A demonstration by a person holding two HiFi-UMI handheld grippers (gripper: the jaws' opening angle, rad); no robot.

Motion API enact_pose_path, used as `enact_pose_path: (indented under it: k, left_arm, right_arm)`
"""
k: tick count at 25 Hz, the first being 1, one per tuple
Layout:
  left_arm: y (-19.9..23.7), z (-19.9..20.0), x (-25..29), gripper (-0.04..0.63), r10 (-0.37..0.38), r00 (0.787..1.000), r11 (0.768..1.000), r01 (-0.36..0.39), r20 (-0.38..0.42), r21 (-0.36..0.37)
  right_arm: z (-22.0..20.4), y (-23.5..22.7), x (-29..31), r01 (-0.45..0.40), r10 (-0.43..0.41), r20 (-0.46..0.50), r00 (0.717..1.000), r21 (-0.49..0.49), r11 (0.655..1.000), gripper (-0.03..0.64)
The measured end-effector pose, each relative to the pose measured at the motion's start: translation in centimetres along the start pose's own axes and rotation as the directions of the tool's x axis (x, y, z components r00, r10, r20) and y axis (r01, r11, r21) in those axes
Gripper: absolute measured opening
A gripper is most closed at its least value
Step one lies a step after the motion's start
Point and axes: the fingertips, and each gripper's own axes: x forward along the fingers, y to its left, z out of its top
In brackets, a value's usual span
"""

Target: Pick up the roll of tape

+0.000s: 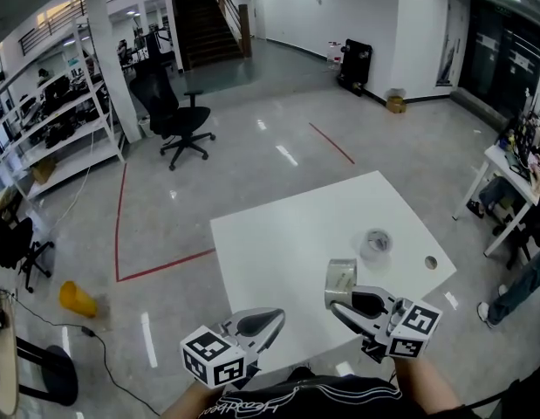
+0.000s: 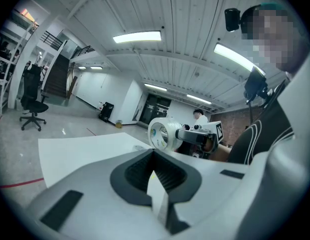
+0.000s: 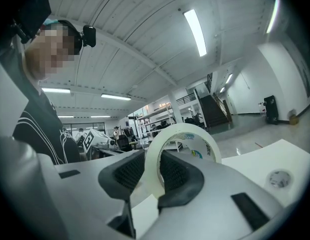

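**benchrat:** So where's the roll of tape [image 3: 186, 129] at this point? And what are the jaws doing?

**tapewatcher:** It's in the right gripper [image 3: 153, 174]. The jaws are closed on the lower part of the ring, one pad on each side, and most of the roll sticks out past the tips. From the head view it looks lifted clear of the bench [image 1: 287, 234], so the pick-up seems pretty much done. The left gripper [image 2: 155, 176] has its jaws pressed together with nothing in them. It's off to the side, and the roll sits ahead of those jaws and to their right.

**benchrat:** How's that thing going to handle?

**tapewatcher:** Probably light, being mostly a cardboard core with pale, semi-clear film wound on it. The ring should be stiff enough that a firm pinch won't crush it. The outer wrap looks glossy, so it could be a bit slick and pivot in the pads if swung around. The grip it has now, low on the ring with the pads well seated, seems like the sensible place to hold it. It's not fragile either, so a drop wouldn't hurt it.

**benchrat:** Just the one roll?

**tapewatcher:** No, there are two. The second roll [image 1: 375, 243] lies flat on the bench, ahead of the right jaws and a little to their right, well apart from the held one. There are two grippers, one bench, and one small round hole [image 1: 431, 262] in the bench further right of those jaws.
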Motion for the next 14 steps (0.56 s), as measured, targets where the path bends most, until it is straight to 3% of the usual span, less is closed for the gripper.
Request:
enact_pose_path:
  k: [14]
  left_arm:
    - [0.02,-0.09,0.7,0.003,-0.021,1.0,1.0,0.021,0.003,-0.002]
  right_arm:
    - [-0.88,-0.25,-0.19,0.017,-0.017,-0.017,1.0,0.014,1.0,0.098]
